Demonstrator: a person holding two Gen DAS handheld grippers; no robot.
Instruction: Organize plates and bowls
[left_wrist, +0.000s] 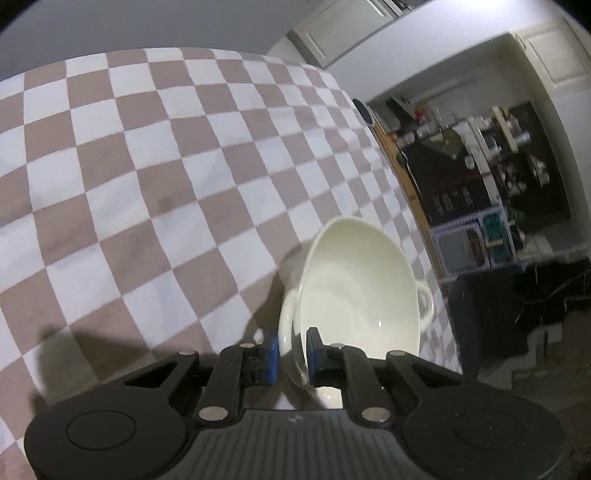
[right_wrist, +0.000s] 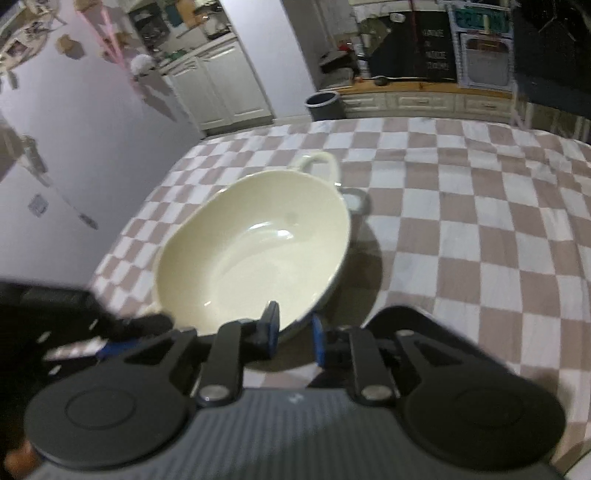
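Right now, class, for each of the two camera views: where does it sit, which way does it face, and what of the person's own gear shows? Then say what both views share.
Left wrist view: sits on the left tongs, looks along them over the checked cloth toward shelves; its fingers grip the rim of the bowl, which is tilted.
Right wrist view: sits on the right tongs, faces across the cloth toward white cupboards; its fingers straddle the bowl's near rim, and the left tongs show at lower left.
Shared: the cream two-handled bowl and the checked cloth.

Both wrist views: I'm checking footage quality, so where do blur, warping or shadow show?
Left wrist view: checkered cloth bulges from fisheye warp; bowl fairly sharp. Right wrist view: background shelves smeared, bowl casts dark shadow on its right.
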